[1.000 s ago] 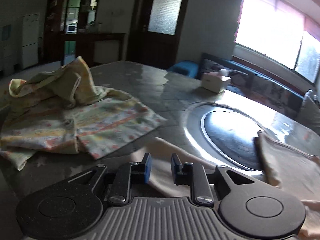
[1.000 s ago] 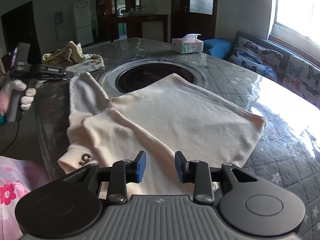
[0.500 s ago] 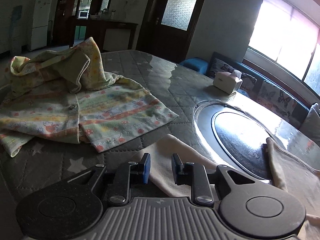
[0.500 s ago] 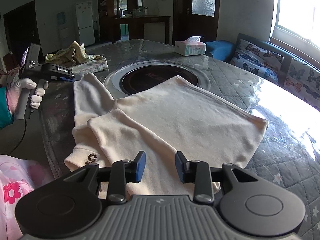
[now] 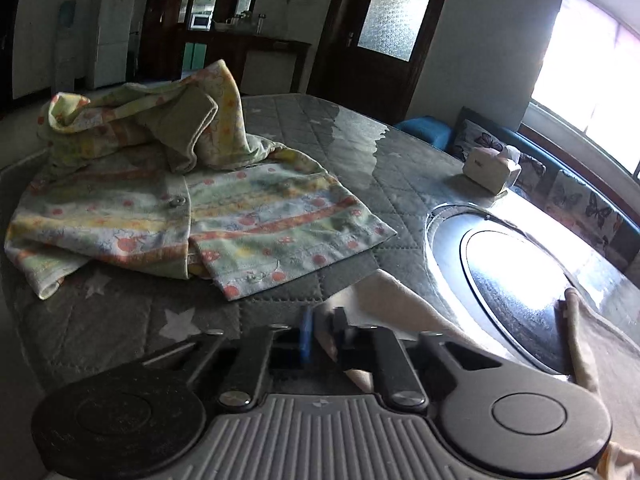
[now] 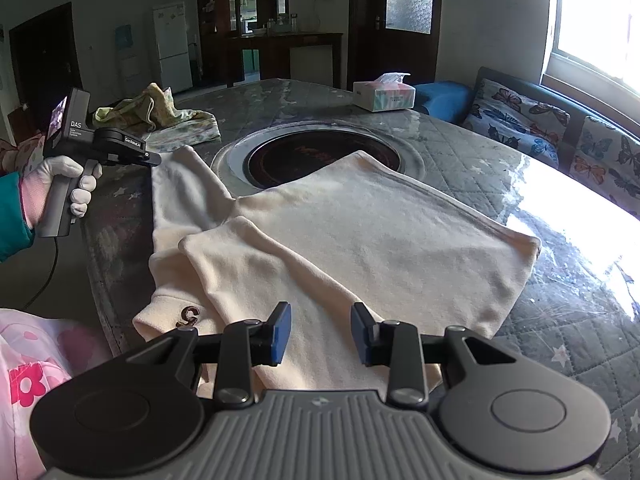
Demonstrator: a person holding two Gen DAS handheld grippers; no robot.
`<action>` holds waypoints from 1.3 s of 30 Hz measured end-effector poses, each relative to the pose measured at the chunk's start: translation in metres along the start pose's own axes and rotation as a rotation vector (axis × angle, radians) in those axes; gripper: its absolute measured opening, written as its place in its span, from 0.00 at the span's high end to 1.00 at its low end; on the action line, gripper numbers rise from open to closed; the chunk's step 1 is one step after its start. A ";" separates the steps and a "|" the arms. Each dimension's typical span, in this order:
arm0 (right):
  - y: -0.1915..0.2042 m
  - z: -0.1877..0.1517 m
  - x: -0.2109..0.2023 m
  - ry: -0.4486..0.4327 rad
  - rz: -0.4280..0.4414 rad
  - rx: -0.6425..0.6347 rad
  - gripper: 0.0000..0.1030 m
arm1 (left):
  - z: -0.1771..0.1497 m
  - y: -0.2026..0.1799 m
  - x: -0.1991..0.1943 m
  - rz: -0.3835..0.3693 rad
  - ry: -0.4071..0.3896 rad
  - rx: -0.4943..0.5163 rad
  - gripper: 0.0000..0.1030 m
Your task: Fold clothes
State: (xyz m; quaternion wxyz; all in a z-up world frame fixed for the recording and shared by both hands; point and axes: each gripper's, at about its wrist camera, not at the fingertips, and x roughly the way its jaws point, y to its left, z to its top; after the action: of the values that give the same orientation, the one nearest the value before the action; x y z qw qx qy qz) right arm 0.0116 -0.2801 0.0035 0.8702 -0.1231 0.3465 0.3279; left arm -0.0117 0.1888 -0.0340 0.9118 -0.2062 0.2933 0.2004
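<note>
Left gripper [image 5: 322, 330] jaws just closed, clenched on sleeve [image 5: 384, 296] tip, lower centre | floral jacket [image 5: 192, 208] heaped upper left | cream top [image 6: 360, 240] flat mid-frame on table [image 6: 540, 360] | right gripper [image 6: 320, 334] released, hovering over hem | risk: thin pinch slips, sleeve drops, fold skews.

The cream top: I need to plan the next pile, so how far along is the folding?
Done: one sleeve lies folded across the cream top. In hand: the left gripper has just closed on the other sleeve's end; the right gripper hovers open. Left: the rest of its folds, then the crumpled floral garment.
</note>
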 end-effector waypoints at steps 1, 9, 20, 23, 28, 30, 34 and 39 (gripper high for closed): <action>0.000 -0.001 -0.001 -0.003 -0.002 0.001 0.68 | 0.001 0.000 -0.002 -0.018 -0.004 -0.011 0.95; -0.004 -0.005 -0.013 -0.030 -0.029 0.027 0.68 | 0.014 -0.040 -0.040 -0.249 -0.050 0.034 0.96; -0.016 -0.022 -0.038 -0.076 -0.092 0.083 0.68 | 0.001 -0.158 -0.099 -0.698 0.008 0.209 0.96; -0.020 -0.031 -0.045 -0.084 -0.112 0.109 0.68 | -0.012 -0.185 -0.106 -0.801 0.057 0.240 0.96; -0.026 -0.044 -0.054 -0.089 -0.139 0.150 0.68 | -0.048 -0.224 -0.106 -0.922 0.174 0.319 0.96; -0.028 -0.048 -0.057 -0.089 -0.151 0.165 0.68 | -0.063 -0.234 -0.103 -0.957 0.225 0.343 0.96; -0.033 -0.054 -0.061 -0.087 -0.171 0.190 0.68 | -0.091 -0.246 -0.093 -0.996 0.297 0.395 0.96; -0.038 -0.052 -0.059 -0.085 -0.186 0.216 0.68 | -0.114 -0.258 -0.074 -1.019 0.387 0.467 0.95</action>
State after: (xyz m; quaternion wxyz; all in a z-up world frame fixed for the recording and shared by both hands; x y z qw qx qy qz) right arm -0.0232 -0.3604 0.0054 0.9189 -0.0466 0.3297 0.2114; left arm 0.0063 -0.1008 -0.0065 0.8444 -0.1476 0.3545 -0.3735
